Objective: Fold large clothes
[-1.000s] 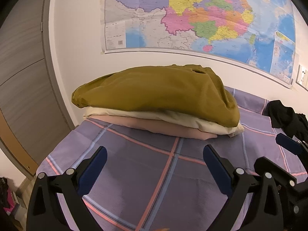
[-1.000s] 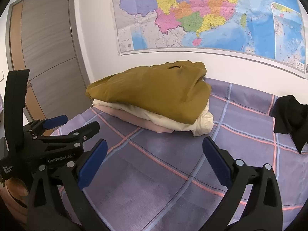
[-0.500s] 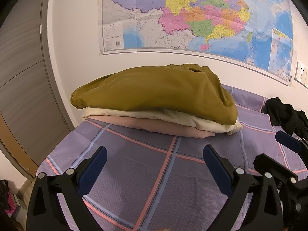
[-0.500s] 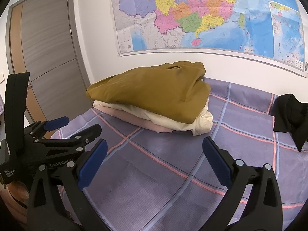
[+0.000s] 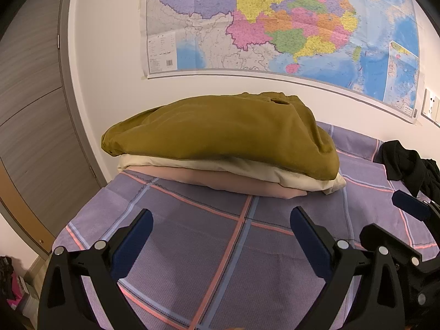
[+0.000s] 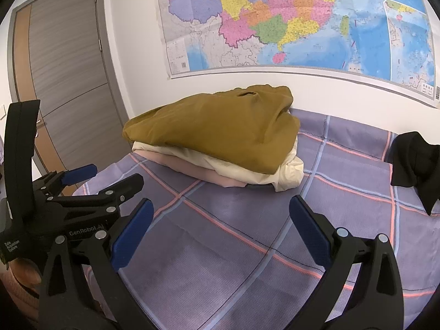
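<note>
A stack of three folded garments lies at the far end of the bed: a mustard-olive garment (image 5: pixel 220 134) (image 6: pixel 214 134) on top, a cream garment (image 5: pixel 247 169) under it, and a pink garment (image 5: pixel 220 183) at the bottom. A crumpled black garment (image 5: pixel 407 162) (image 6: pixel 415 165) lies unfolded to the right. My left gripper (image 5: pixel 220 216) hovers open over the sheet just short of the stack, holding nothing. My right gripper (image 6: pixel 220 206) is also open and empty, a little further right. The left gripper (image 6: pixel 110 177) shows at the left of the right wrist view.
The bed carries a purple plaid sheet (image 5: pixel 192 247) with its left edge close to a grey-brown door (image 6: pixel 68 68). A large map (image 5: pixel 275 27) hangs on the white wall behind the stack. Bare sheet lies between the grippers and the stack.
Both views have drifted only slightly. The grippers stay open and the clothes have not moved.
</note>
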Motion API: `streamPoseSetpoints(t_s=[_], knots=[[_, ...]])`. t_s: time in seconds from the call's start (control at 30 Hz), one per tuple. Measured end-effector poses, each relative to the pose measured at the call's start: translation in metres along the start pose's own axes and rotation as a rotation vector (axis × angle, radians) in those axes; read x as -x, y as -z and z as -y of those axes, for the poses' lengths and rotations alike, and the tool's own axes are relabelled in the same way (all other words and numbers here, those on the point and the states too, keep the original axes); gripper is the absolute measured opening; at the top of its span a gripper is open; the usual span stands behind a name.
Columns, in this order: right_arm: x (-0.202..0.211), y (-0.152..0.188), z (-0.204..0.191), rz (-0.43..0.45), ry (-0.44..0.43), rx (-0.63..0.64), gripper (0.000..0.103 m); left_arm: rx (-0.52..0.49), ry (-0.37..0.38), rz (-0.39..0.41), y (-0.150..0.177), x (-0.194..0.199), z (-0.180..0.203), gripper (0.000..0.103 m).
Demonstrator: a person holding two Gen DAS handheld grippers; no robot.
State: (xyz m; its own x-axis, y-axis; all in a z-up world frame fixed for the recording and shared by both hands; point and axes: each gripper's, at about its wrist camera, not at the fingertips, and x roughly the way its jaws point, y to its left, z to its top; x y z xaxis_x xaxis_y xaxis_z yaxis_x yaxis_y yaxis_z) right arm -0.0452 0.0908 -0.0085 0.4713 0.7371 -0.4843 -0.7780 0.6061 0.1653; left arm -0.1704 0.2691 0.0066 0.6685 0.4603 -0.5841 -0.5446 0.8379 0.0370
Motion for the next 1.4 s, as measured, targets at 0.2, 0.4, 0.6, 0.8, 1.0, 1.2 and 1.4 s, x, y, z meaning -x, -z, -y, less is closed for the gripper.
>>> streamPoseSetpoints(t_s=[0.2,0.4,0.6,0.8,1.0,1.2,1.4], knots=[[-0.0011,-0.0001,0.0015,0.0,0.0,-0.005,0.098,0.003,0.001,-0.001,-0.0001,0.0006,-0.0001,0.096],[-0.0015,0.0002,0.0014,-0.002,0.002,-0.007,0.098,0.002,0.001,-0.003,-0.0003,0.0007,0.0004,0.096],[-0.0013,-0.0001,0.0018,0.0,0.004,-0.006,0.098,0.001,0.003,-0.007,-0.0008,-0.0002,0.002,0.096],[-0.0024,0.0018,0.0038,-0.002,0.003,-0.013,0.098,0.001,0.006,-0.014,-0.0014,-0.0022,0.0026,0.096],[-0.0021,0.0021,0.0042,-0.005,0.004,-0.015,0.098,-0.001,0.009,-0.017,-0.001,-0.0031,0.0033,0.096],[-0.0027,0.0022,0.0045,-0.007,0.002,-0.015,0.098,-0.001,0.007,-0.021,-0.0006,-0.0049,0.0037,0.096],[-0.0043,0.0025,0.0059,-0.011,-0.001,-0.02,0.098,0.001,0.009,-0.027,-0.0008,-0.0075,0.0036,0.096]])
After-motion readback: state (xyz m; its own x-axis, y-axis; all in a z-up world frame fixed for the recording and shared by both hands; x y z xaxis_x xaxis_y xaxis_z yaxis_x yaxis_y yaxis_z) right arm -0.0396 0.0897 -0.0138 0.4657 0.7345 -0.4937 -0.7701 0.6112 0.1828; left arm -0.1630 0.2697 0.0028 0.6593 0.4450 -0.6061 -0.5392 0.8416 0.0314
